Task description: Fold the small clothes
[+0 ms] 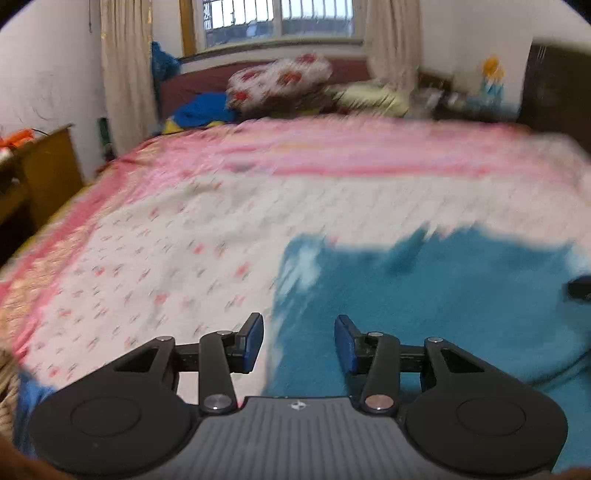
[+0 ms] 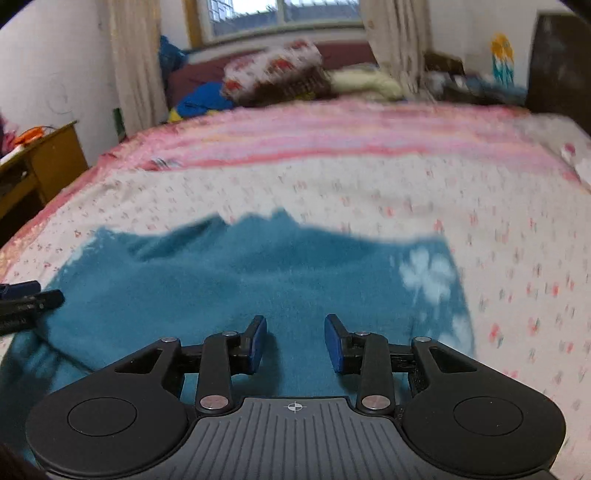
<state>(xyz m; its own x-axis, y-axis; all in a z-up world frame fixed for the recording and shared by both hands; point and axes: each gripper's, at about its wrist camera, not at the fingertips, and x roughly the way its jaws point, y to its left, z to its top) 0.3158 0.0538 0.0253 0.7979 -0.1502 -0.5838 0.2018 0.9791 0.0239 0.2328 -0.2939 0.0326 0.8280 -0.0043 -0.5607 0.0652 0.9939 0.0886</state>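
A teal garment [image 2: 236, 288] lies spread on the near part of a bed [image 1: 184, 229] covered in a pink-and-white floral sheet. The left gripper [image 1: 299, 341] hangs over the garment's left edge, the right gripper [image 2: 295, 341] over its middle; both pairs of blue-padded fingers [image 2: 334, 343] stand apart, holding nothing. Pillows [image 1: 277, 81] sit piled beneath the window [image 1: 277, 18].

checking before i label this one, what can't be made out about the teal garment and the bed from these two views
- Teal garment: its near edge is hidden behind the right gripper body in the right wrist view, and cut off by the frame's right edge in the left wrist view.
- White motif on it: motion blur hides its shape.
- Bedspread print: smeared by blur in both views.
- Left gripper: open; blur hides whether it touches cloth.
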